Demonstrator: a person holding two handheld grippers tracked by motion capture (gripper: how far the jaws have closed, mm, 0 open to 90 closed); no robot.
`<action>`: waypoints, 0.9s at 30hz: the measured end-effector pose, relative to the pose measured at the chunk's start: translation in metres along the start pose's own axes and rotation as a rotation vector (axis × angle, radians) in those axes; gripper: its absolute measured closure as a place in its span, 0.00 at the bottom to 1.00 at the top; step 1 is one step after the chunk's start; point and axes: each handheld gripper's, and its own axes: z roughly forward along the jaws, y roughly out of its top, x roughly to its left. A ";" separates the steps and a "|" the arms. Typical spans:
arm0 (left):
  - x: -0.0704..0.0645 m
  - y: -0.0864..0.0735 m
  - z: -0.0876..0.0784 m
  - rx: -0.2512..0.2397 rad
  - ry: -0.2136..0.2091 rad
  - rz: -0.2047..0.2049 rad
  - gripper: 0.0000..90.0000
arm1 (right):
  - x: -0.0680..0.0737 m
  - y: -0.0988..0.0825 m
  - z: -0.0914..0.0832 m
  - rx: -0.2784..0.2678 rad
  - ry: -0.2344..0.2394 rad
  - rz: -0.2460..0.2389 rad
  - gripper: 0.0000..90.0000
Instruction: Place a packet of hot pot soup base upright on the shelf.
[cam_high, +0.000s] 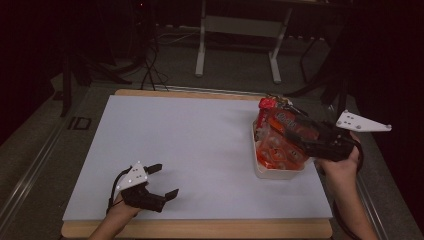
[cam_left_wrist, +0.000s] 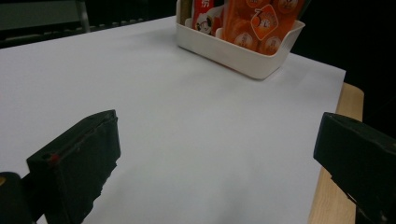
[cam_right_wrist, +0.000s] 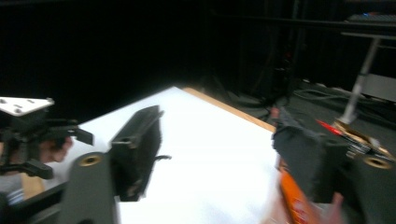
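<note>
While both hands hover:
Right gripper (cam_high: 292, 131): angled over white tray (cam_high: 280, 173) of orange packets (cam_high: 274, 150), fingers apart, nothing gripped.
Left gripper (cam_high: 166, 181): low above desk (cam_high: 190, 145), fingers apart, empty.

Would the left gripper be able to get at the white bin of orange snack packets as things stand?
Probably yes. The left gripper sits open at the near left, and bare white sheet lies between it and the white bin. The right gripper, open over the orange packets, could crowd it.

Black jaws, grey three-cornered plates
</note>
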 end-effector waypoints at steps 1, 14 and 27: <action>0.000 0.000 0.000 -0.001 0.000 0.001 0.01 | 0.003 -0.001 0.002 -0.006 0.000 -0.002 0.28; -0.001 0.000 0.000 0.000 0.004 0.009 0.01 | 0.025 -0.025 0.036 0.057 0.144 -0.001 0.14; -0.002 0.000 0.000 -0.005 0.002 0.005 0.01 | 0.034 -0.069 0.058 0.099 0.192 0.025 0.12</action>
